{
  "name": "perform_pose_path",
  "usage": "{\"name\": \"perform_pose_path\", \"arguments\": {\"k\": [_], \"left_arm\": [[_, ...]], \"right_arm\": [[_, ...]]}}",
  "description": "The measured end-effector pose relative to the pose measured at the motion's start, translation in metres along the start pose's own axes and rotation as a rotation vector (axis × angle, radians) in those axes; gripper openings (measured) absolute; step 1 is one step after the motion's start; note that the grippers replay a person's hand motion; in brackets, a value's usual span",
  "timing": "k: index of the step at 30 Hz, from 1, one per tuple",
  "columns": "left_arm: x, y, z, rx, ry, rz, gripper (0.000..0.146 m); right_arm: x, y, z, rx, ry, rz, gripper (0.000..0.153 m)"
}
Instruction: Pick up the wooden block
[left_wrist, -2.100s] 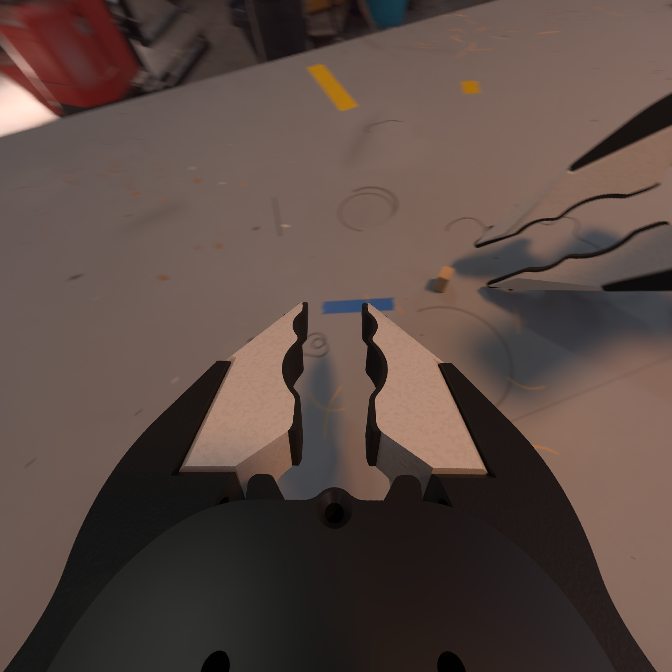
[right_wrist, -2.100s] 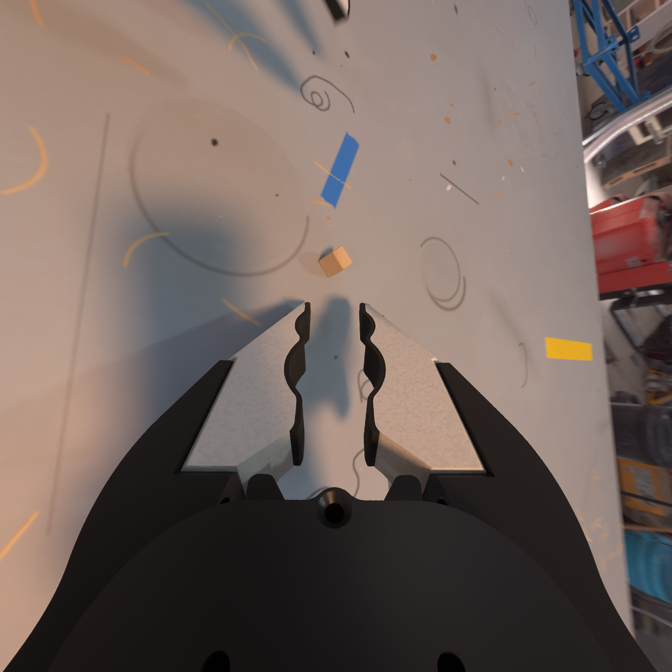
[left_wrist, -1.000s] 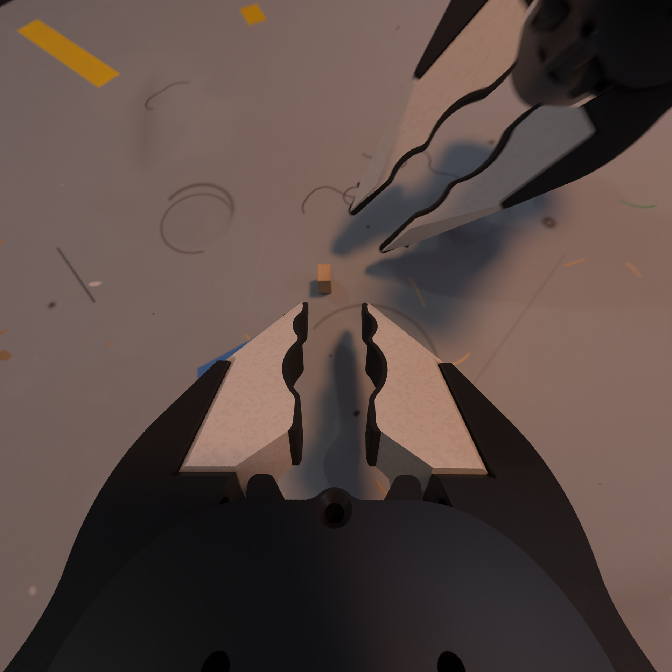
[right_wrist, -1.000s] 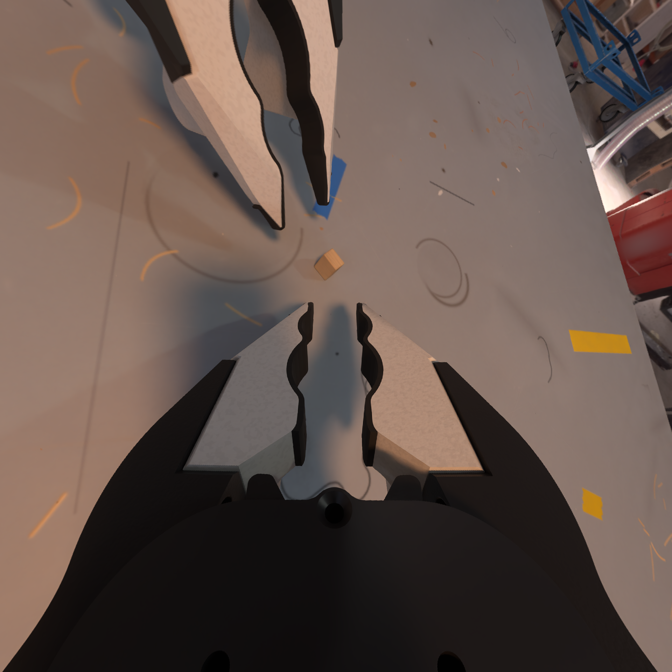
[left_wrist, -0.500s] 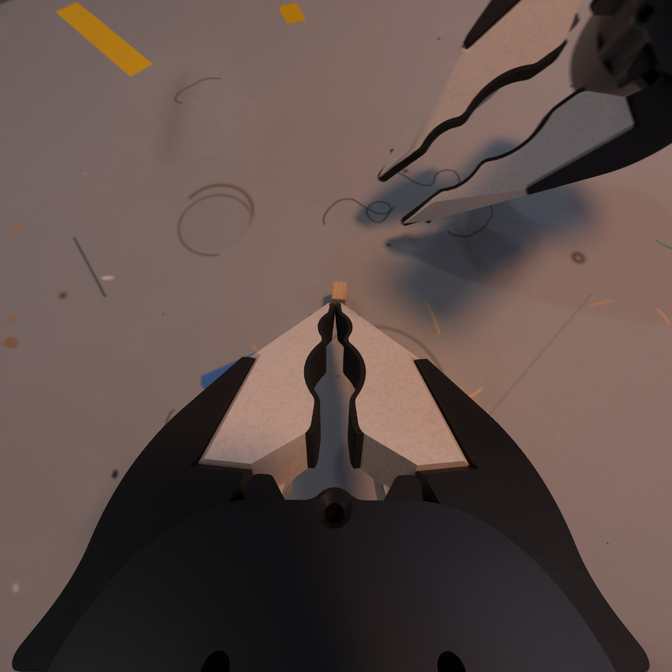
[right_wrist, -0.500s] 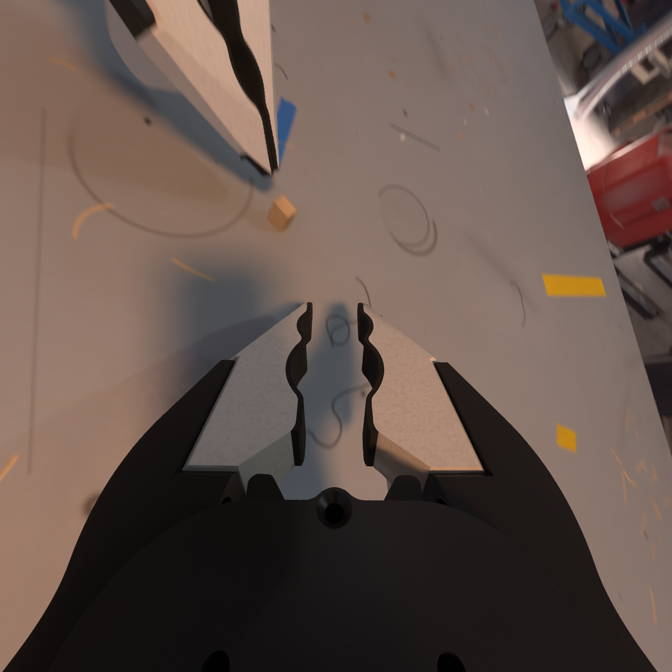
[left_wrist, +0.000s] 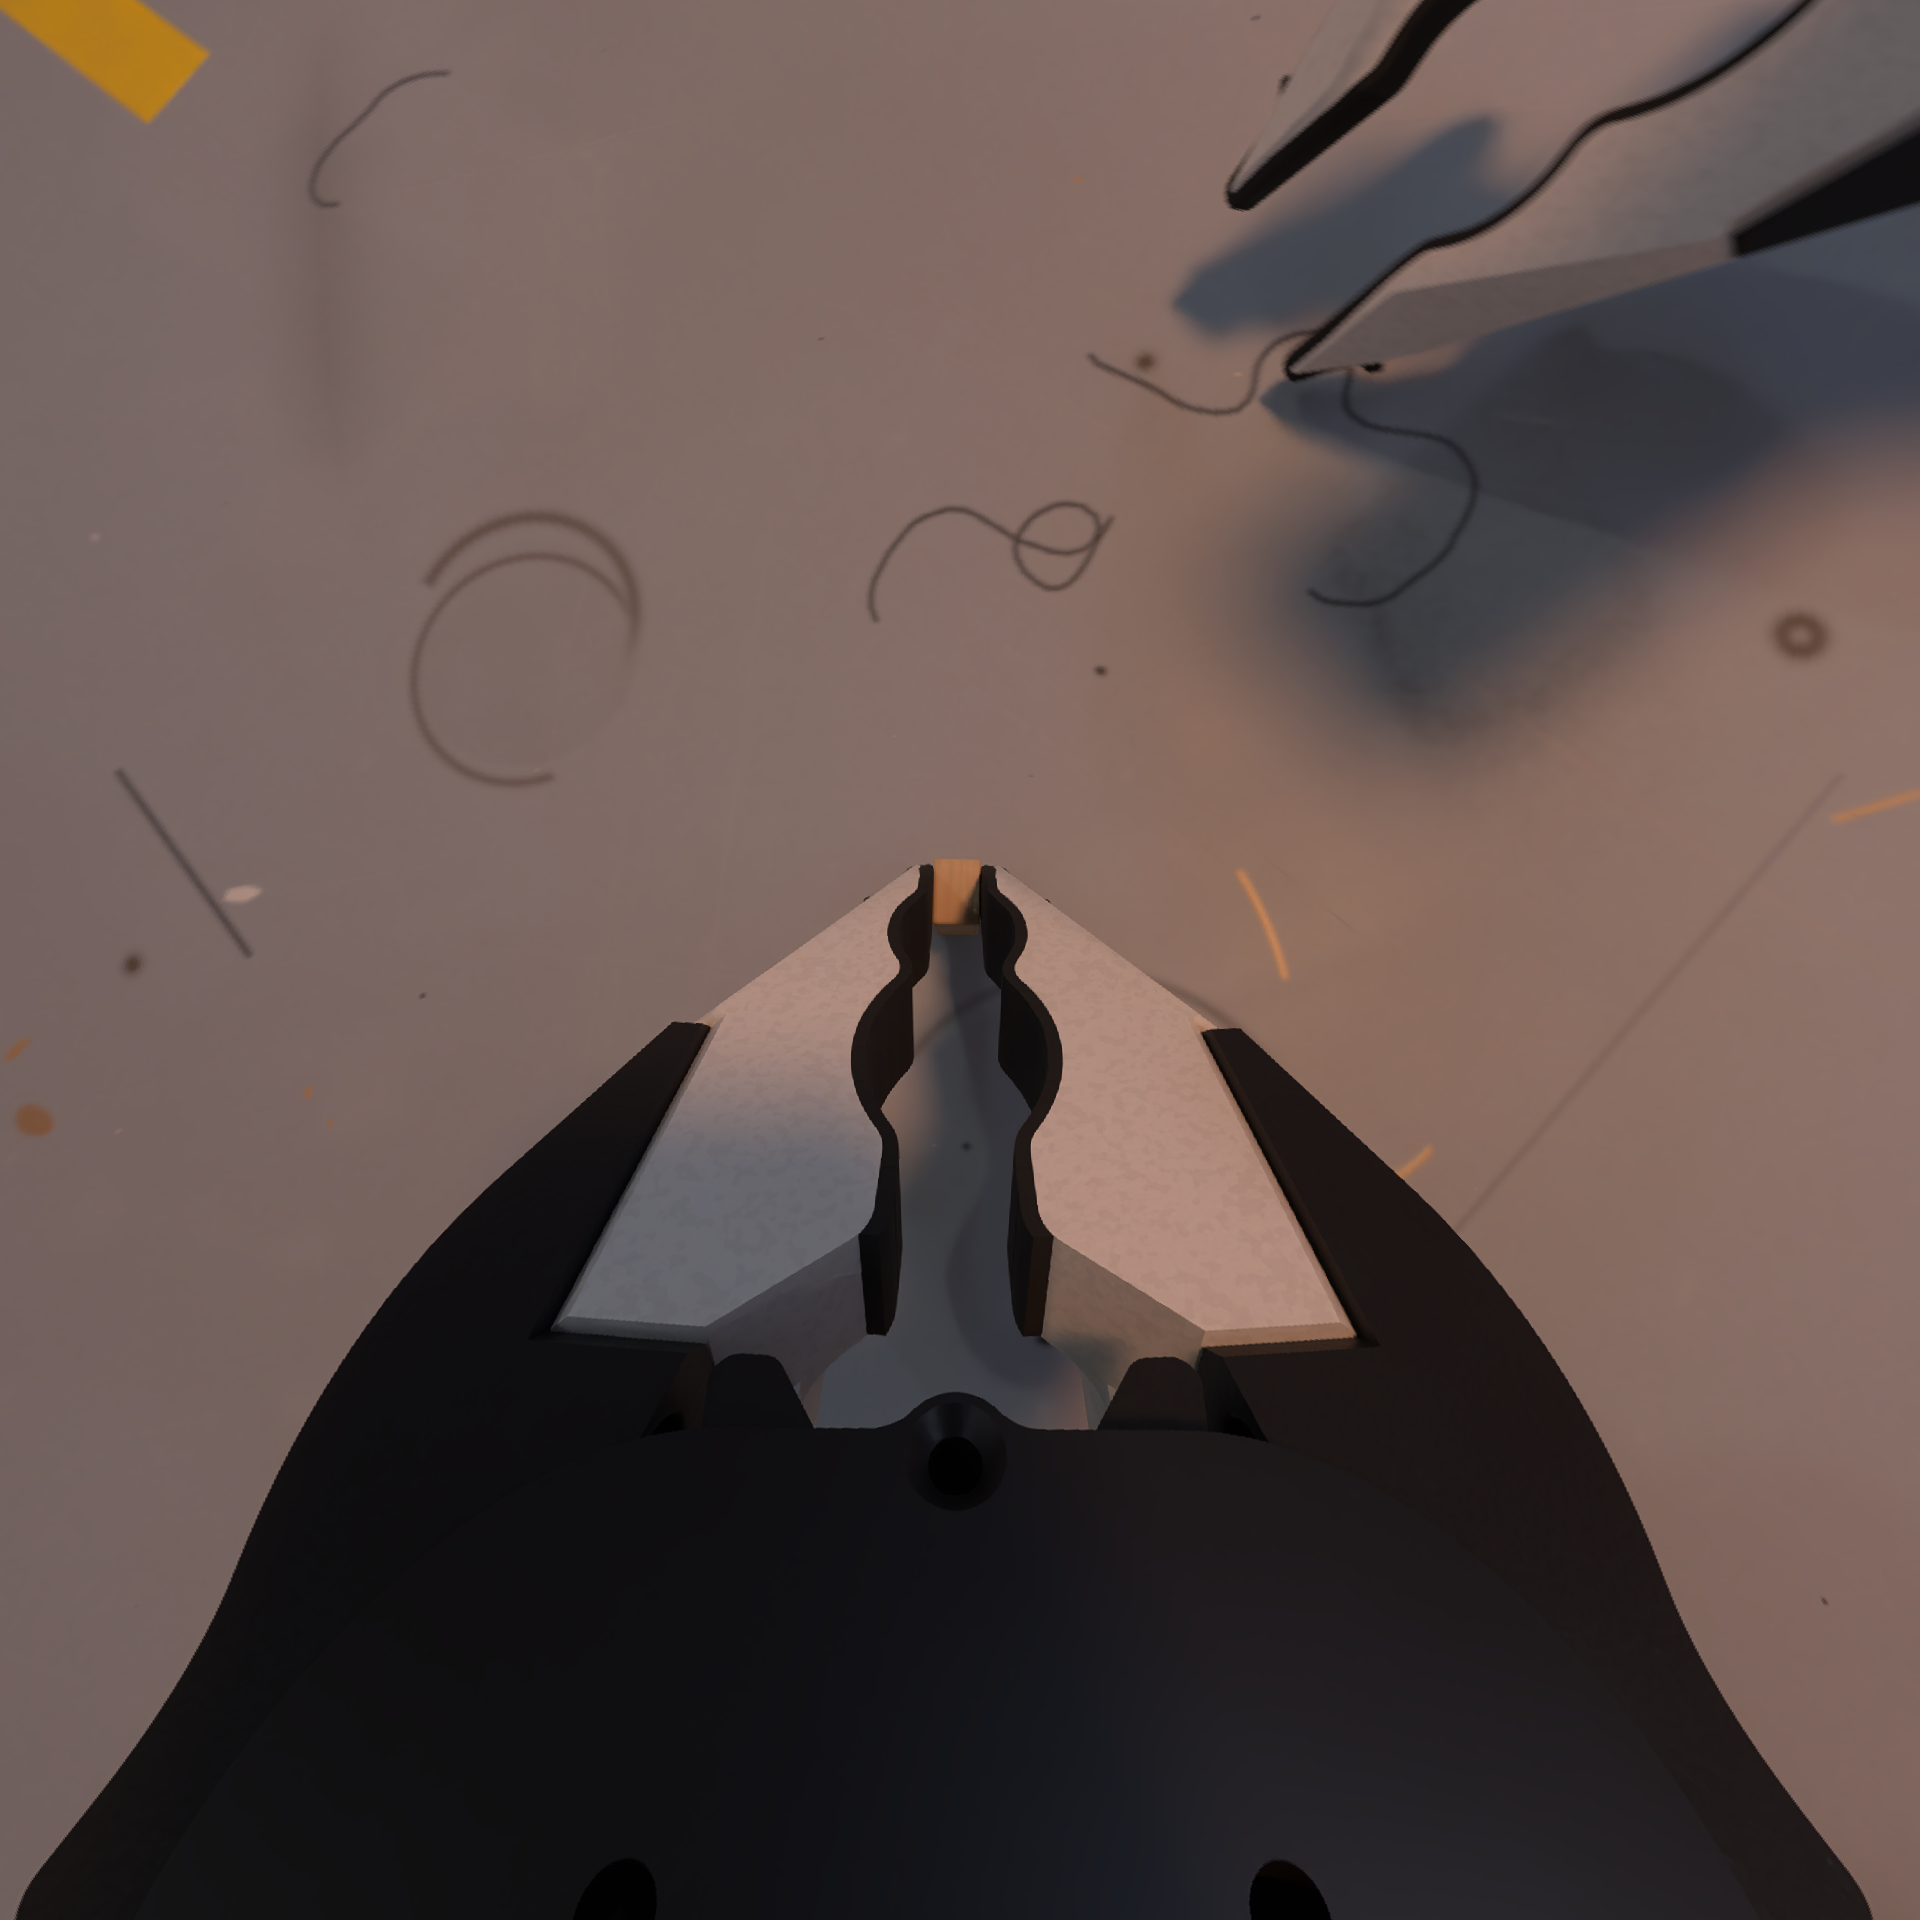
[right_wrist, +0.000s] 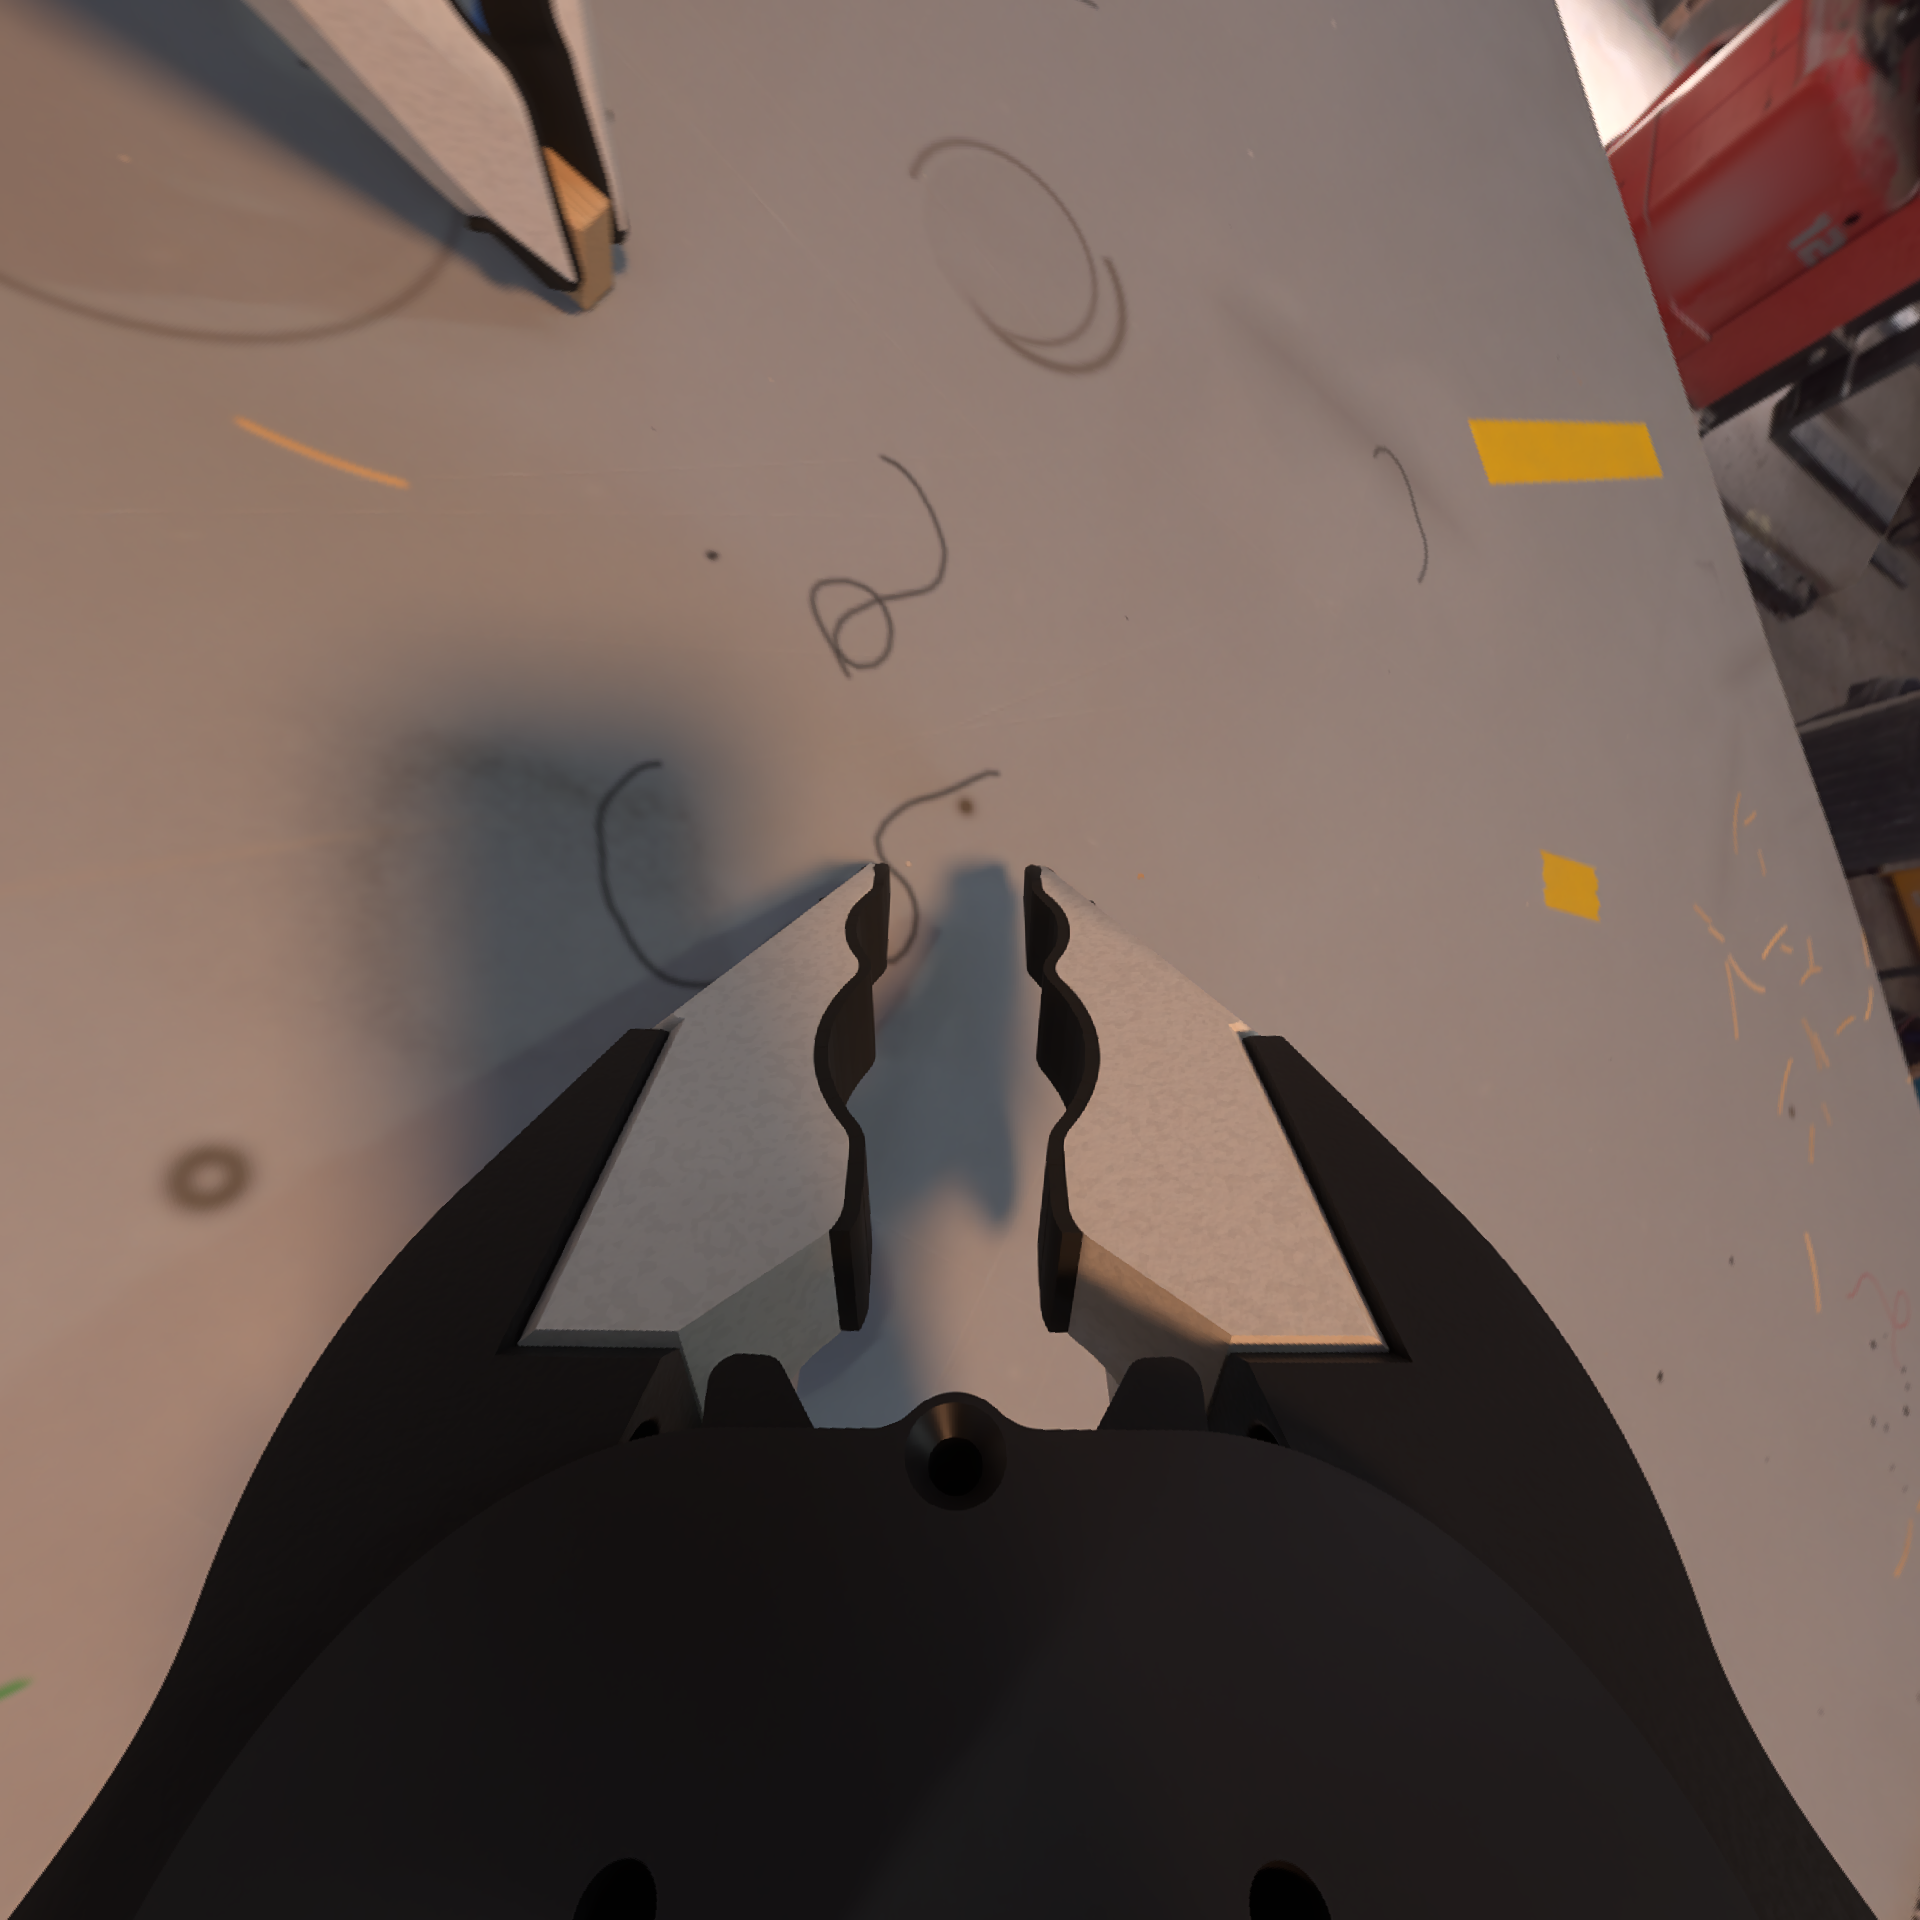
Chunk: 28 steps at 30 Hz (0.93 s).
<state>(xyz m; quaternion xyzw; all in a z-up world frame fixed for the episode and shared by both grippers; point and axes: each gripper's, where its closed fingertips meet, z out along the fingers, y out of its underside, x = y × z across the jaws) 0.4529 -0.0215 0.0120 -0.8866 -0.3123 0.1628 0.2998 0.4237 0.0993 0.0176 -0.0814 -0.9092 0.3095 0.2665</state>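
The left gripper (left_wrist: 956, 883) is closed on the block (left_wrist: 955, 891), pinching it between its fingertips (left_wrist: 914, 896) at the table (left_wrist: 727, 312). The right gripper (right_wrist: 954, 883) hangs apart, far right in the left view, its fingers spread and empty. Yellow tape (right_wrist: 1565, 451) lies on the table.

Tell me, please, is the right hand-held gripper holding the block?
No, the right hand-held gripper is open and empty; the block sits in the left hand-held gripper.
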Motion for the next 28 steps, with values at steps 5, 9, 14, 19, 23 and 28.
{"name": "perform_pose_path", "arguments": {"k": [5,9,14,19,23,28], "left_arm": [[0.015,-0.001,-0.001,0.033,0.105,-0.009,0.008],[0.028,-0.006,-0.003,0.078,0.184,-0.005,0.008],[0.038,-0.020,-0.006,0.168,0.250,-0.017,0.008],[0.045,-0.023,-0.013,0.240,0.347,0.014,0.008],[0.055,-0.011,-0.017,0.208,0.408,0.119,0.008],[0.061,0.001,-0.016,0.163,0.411,0.188,0.008]], "right_arm": [[0.008,0.010,-0.002,-0.011,0.023,0.063,0.021],[0.015,0.022,-0.009,-0.060,0.059,0.082,0.020],[0.006,0.020,-0.024,-0.046,0.030,0.118,0.025],[-0.014,-0.023,-0.031,0.205,-0.093,0.182,0.030],[-0.037,-0.041,-0.021,0.271,-0.263,0.124,0.036],[-0.054,-0.048,-0.005,0.239,-0.375,0.016,0.040]]}}
